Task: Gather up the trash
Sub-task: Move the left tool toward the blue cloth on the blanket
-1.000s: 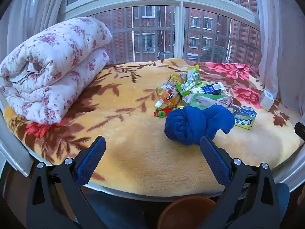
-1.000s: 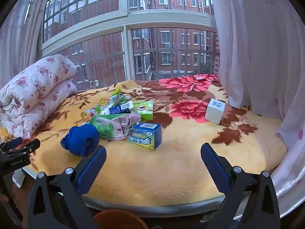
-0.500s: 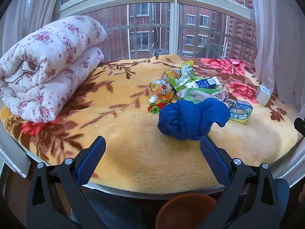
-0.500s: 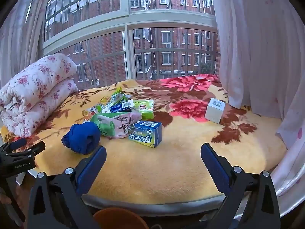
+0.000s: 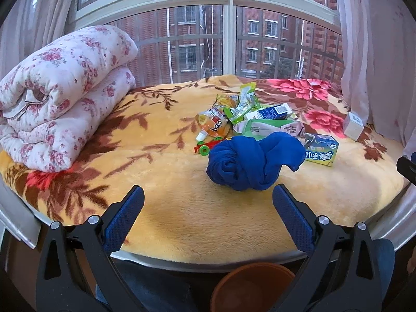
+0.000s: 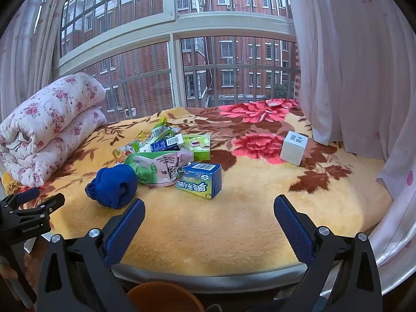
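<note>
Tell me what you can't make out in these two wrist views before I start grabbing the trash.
- Brown bin: both views cut it off at the bottom edge; its inside is unseen.
- Toy with green wheels: left view, mostly hidden behind the blue cloth; unseen in the right view.
- Wrappers under the green pouch: overlapped; count unclear.
- White box: print too small to read.

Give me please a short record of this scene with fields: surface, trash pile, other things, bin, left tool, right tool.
surface: floral blanket on a window seat
trash pile: juice pouch, green wrappers, wipes pack, blue-green carton, green box
other things: blue cloth bundle in front of the pile; white cube box apart, near the curtain; folded quilt
bin: brown bucket below the seat edge
left tool: open, empty
right tool: open, empty
</note>
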Tool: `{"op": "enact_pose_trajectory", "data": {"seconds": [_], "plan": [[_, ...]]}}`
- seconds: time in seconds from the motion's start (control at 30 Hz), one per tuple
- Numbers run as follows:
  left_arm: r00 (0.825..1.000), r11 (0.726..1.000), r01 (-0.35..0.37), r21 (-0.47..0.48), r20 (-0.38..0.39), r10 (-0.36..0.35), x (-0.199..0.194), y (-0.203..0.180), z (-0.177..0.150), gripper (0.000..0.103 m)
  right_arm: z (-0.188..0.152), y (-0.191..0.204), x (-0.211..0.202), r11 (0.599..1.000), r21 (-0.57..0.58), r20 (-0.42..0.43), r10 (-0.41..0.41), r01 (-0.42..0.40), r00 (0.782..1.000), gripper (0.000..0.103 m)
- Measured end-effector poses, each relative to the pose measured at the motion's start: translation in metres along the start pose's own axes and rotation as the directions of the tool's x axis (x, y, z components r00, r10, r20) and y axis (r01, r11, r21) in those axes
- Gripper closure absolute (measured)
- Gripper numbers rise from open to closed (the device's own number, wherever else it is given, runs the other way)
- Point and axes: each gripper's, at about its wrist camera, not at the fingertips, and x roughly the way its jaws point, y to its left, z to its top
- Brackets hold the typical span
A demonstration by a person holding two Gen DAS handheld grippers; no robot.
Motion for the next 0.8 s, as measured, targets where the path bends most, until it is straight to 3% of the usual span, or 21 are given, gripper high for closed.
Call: {"op": "enact_pose_trajectory", "data": {"seconds": [0.8], "plan": [[1.0,1.0,0.022,0.011,0.004,-0.022,-0.0014,-0.0057,0.0018,0.006,0.0013,0.0049,-0.0035,1.0,-0.012,0.001,0.023,-0.023,1.0,0.005]]}}
